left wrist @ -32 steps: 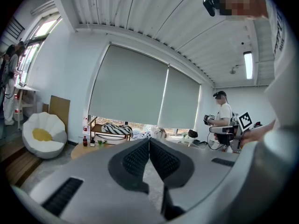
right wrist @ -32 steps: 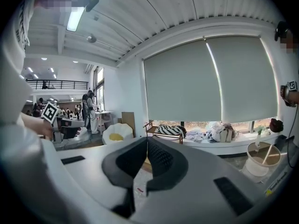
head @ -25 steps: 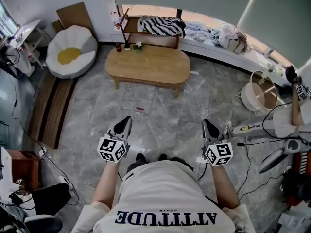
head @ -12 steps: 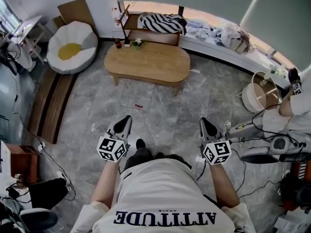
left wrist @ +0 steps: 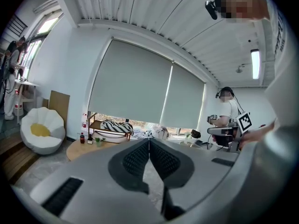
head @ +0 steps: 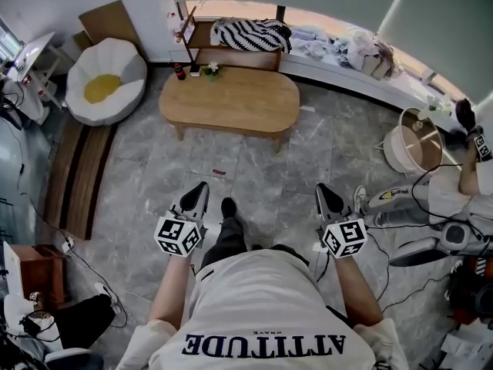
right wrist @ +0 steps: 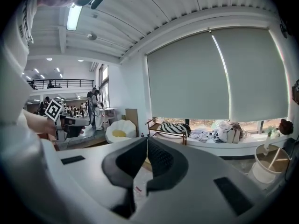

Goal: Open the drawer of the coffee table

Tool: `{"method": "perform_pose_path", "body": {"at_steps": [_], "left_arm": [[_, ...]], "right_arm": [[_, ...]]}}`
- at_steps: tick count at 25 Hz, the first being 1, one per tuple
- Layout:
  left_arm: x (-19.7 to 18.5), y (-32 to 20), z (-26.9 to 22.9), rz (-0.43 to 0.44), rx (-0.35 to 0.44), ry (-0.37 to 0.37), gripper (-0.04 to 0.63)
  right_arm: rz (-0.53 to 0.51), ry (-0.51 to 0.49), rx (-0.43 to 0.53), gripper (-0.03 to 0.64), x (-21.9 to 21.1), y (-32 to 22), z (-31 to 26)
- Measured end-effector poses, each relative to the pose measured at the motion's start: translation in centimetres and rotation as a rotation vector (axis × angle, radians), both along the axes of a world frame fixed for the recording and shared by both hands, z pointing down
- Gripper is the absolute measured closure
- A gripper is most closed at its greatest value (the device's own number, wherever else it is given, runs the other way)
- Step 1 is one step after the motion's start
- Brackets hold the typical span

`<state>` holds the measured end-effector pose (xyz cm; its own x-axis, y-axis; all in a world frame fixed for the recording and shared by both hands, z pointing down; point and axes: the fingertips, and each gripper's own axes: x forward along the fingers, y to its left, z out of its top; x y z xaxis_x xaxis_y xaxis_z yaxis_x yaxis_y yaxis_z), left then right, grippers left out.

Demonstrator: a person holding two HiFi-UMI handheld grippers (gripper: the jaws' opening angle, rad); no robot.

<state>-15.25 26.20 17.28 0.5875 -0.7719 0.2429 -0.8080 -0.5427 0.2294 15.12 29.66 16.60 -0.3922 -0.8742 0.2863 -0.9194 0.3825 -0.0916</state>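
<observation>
The oval wooden coffee table (head: 231,99) stands across the marble floor, well ahead of me; no drawer shows from above. My left gripper (head: 201,187) and right gripper (head: 321,188) are held side by side at waist height, both pointing toward the table and far from it. Both are shut with nothing between the jaws. In the left gripper view the table (left wrist: 79,148) sits low at the left behind the closed left gripper (left wrist: 149,139). The right gripper view shows the closed right gripper (right wrist: 147,139) in front of the window bench.
A white egg-shaped beanbag (head: 104,82) lies left of the table. A wooden shelf with a striped cloth (head: 250,35) stands behind it. A bottle and a small plant (head: 209,69) sit at the table's back left. Another person (head: 470,160), a white bucket (head: 412,145) and cables crowd the right.
I have stepped forward: one foot now shows ahead between the grippers, and the table has shifted slightly left in the head view. Both grippers stay shut and level with each other.
</observation>
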Motion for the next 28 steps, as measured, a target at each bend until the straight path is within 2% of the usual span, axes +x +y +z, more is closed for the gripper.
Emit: {"method": "perform_pose_path", "body": {"at_steps": [9, 16, 28], "left_arm": [[-1.2, -10.6, -0.6, 0.055, 0.0, 0.014, 0.575], [-3.5, -18.7, -0.8, 0.107, -0.013, -0.011, 0.575], [-6.6, -29.5, 1.8, 0.191, -0.053, -0.021, 0.575]], "right_arm": [[0.039, 0.007, 0.008, 0.598, -2.1, -8.6, -1.2], [0.085, -0.016, -0.003, 0.598, -4.5, -16.0, -1.2], [0.11, -0.027, -0.053, 0.598, -9.0, -25.0, 1.4]]}}
